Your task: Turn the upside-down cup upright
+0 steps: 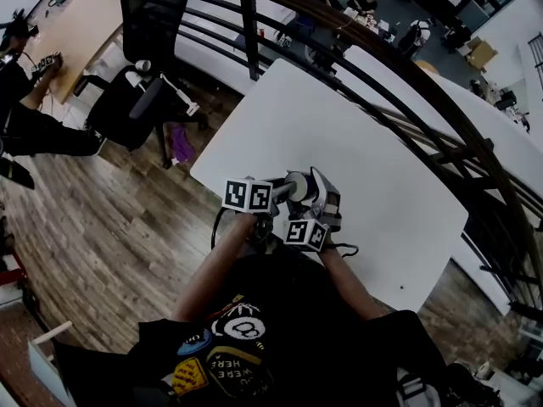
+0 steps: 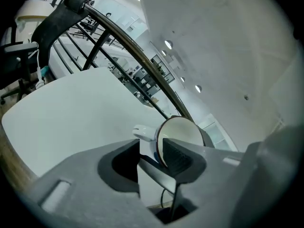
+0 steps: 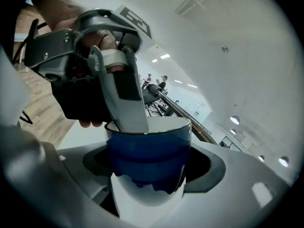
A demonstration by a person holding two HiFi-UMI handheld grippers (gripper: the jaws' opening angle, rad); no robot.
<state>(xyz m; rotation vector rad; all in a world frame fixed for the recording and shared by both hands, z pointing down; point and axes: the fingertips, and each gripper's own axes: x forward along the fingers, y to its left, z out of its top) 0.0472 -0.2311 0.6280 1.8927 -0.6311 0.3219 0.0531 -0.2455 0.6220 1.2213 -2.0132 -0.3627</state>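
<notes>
Cup [image 3: 147,148] tight between fingers [image 3: 225,177] of right gripper [image 3: 149,167]

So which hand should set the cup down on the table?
Right. The right gripper has its fingers clamped on the cup and carries it. The left gripper is open, with one finger just inside the rim, gripping nothing.

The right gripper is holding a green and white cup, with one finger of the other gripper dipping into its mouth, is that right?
Not green: the right gripper view shows the cup blue and white. The right gripper holds it, one finger of the left gripper dipping into its mouth.
</notes>
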